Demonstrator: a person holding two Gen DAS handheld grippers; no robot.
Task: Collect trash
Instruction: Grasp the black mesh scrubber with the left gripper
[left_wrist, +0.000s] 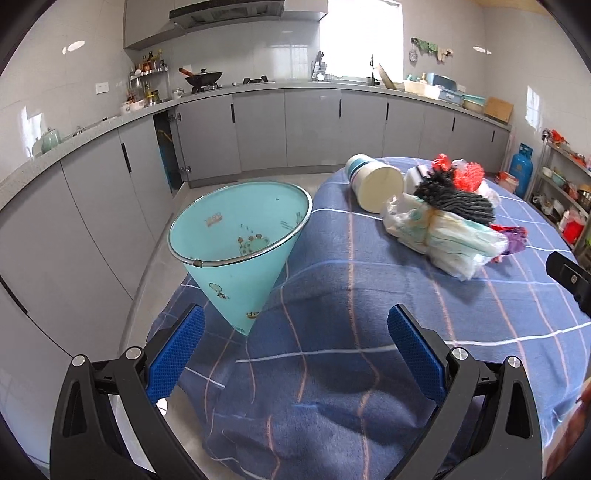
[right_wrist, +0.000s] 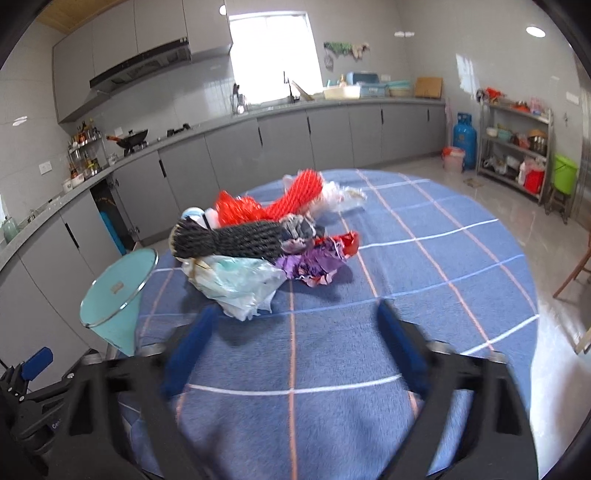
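Trash pile (right_wrist: 258, 240) sits mid-frame on the tabletop (right_wrist: 424, 258); teal bin (left_wrist: 236, 236) at left appears empty; both claws (left_wrist: 295, 354) (right_wrist: 295, 343) apart, holding nothing.

A blue checked cloth (right_wrist: 424, 258) covers the desk ahead of the hand-held gripper; beyond stand grey cabinets (left_wrist: 258, 129), a wok (left_wrist: 203, 78) and a blue gas cylinder (right_wrist: 464, 138).

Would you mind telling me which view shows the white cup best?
The left wrist view: the cup lies on its side, its whole body visible beside the trash pile. In the right wrist view the pile hides it almost entirely.
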